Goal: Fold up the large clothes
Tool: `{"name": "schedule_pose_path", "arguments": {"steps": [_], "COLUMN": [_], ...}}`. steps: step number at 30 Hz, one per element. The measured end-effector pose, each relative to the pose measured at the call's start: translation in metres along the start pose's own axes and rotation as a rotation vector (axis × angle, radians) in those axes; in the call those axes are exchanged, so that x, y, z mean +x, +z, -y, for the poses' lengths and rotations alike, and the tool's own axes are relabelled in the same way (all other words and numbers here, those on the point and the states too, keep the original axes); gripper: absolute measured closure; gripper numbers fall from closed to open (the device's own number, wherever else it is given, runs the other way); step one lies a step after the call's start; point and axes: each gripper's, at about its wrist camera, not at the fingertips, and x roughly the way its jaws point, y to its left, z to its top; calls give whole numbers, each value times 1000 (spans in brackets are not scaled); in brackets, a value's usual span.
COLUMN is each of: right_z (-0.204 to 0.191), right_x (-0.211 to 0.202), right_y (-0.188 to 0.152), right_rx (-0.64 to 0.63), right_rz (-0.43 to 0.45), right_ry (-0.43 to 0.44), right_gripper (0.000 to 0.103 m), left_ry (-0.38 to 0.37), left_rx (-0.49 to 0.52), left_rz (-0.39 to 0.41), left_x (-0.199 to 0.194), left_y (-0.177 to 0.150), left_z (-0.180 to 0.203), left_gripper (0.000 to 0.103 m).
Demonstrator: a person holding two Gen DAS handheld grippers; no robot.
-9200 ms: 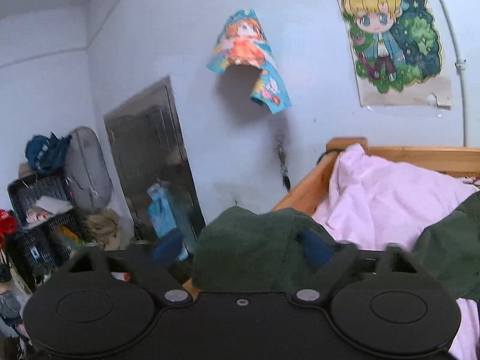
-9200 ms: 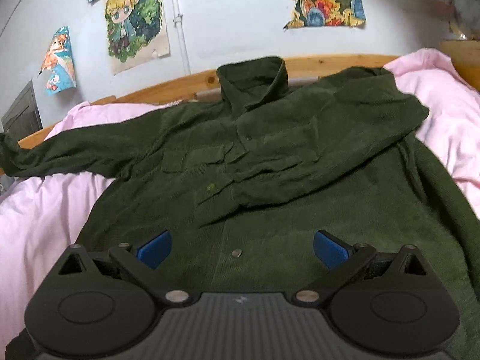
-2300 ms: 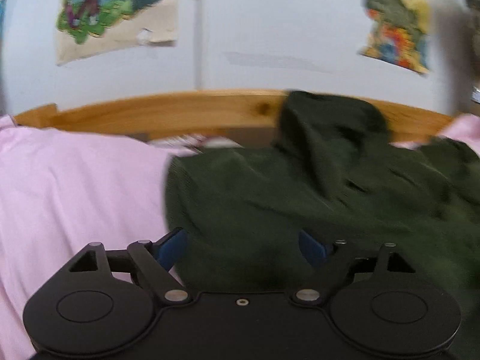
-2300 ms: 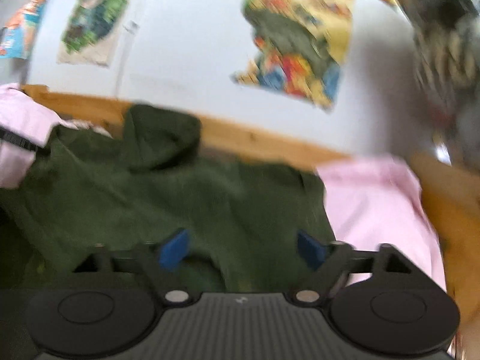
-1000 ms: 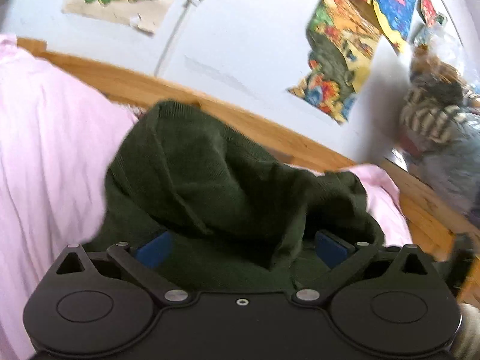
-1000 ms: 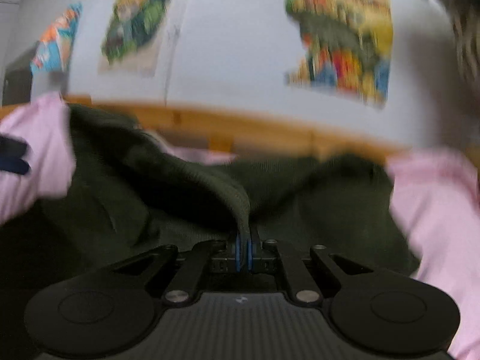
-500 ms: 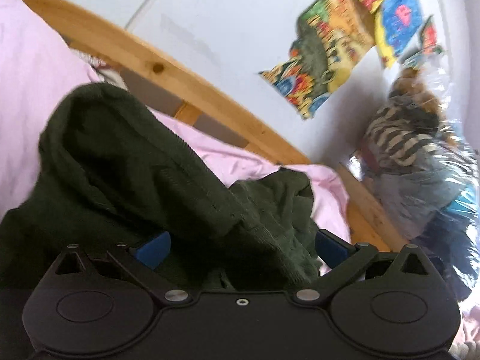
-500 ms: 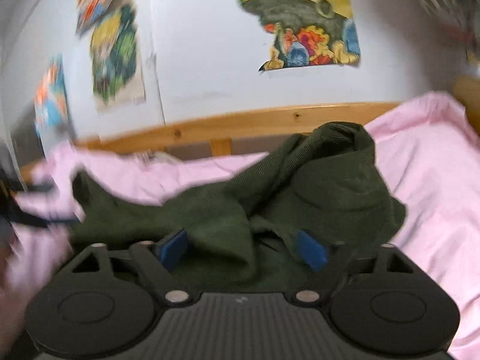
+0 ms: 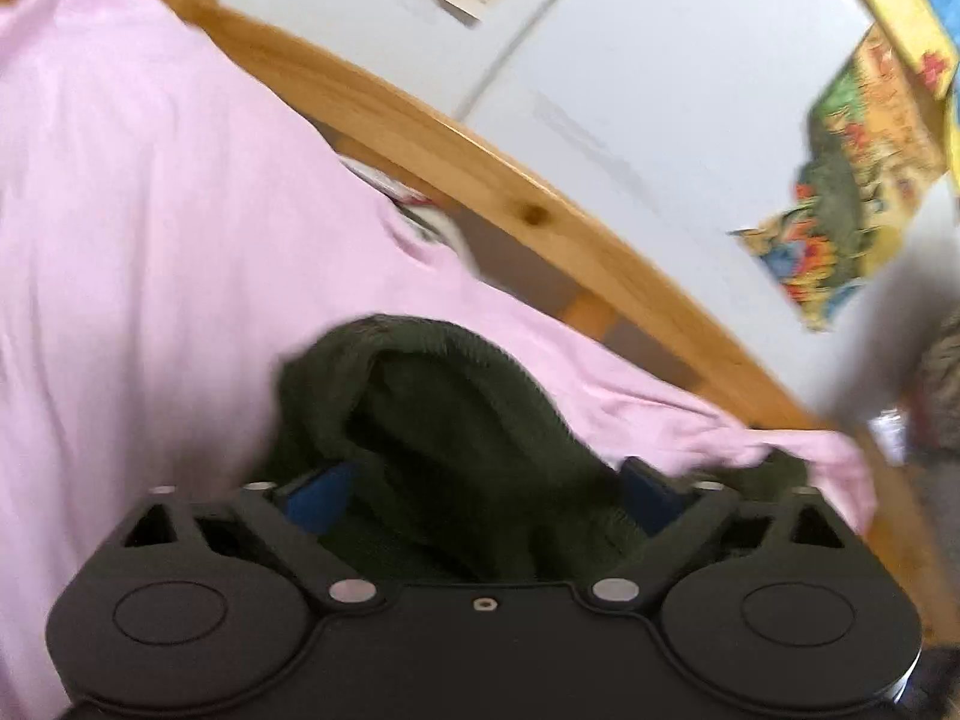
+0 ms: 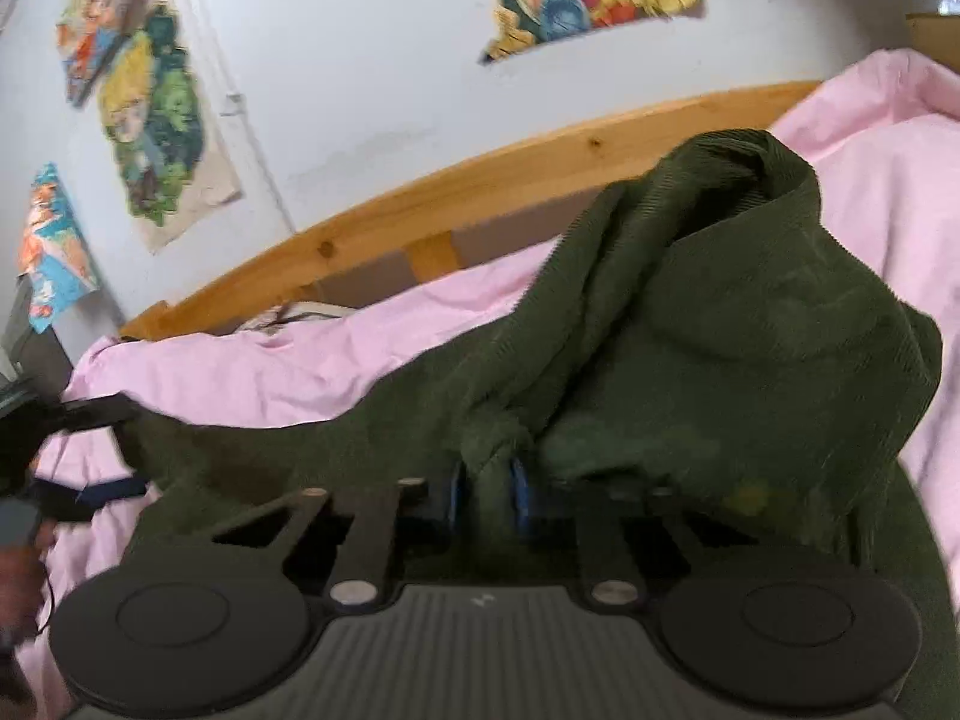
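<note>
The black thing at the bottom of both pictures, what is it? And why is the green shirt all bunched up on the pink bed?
That black thing is a hand-held grabber with two blue-tipped fingers. A person holds one in each hand, and each grabber has a camera looking out along its fingers, so one picture comes from the left grabber and one from the right. A dark green shirt lies crumpled on a pink sheet, with a wooden bed frame and posters behind. The right gripper has just squeezed its fingers onto a bunch of the shirt. The left gripper has been narrowing a little, but its fingers are apart, with shirt cloth lying between them, not pinched. They are folding the shirt.
</note>
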Motion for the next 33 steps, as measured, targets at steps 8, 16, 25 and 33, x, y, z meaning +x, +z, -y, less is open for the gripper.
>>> {"name": "schedule_pose_path", "arguments": {"steps": [8, 16, 25, 33], "right_z": [-18, 25, 95, 93], "right_x": [-40, -77, 6, -46], "right_y": [-46, 46, 134, 89], "right_rx": [-172, -106, 471, 268], "right_rz": [-73, 96, 83, 230], "right_ry": [-2, -148, -176, -194], "right_gripper": [67, 14, 47, 97], "left_ry": [-71, -49, 124, 83], "left_rx": [-14, 18, -19, 102], "left_rz": [-107, -18, -199, -54], "left_x": [-11, -45, 24, 28], "left_y": [-30, -19, 30, 15], "left_z": [-52, -66, -46, -48], "left_gripper": [10, 1, 36, 95]}}
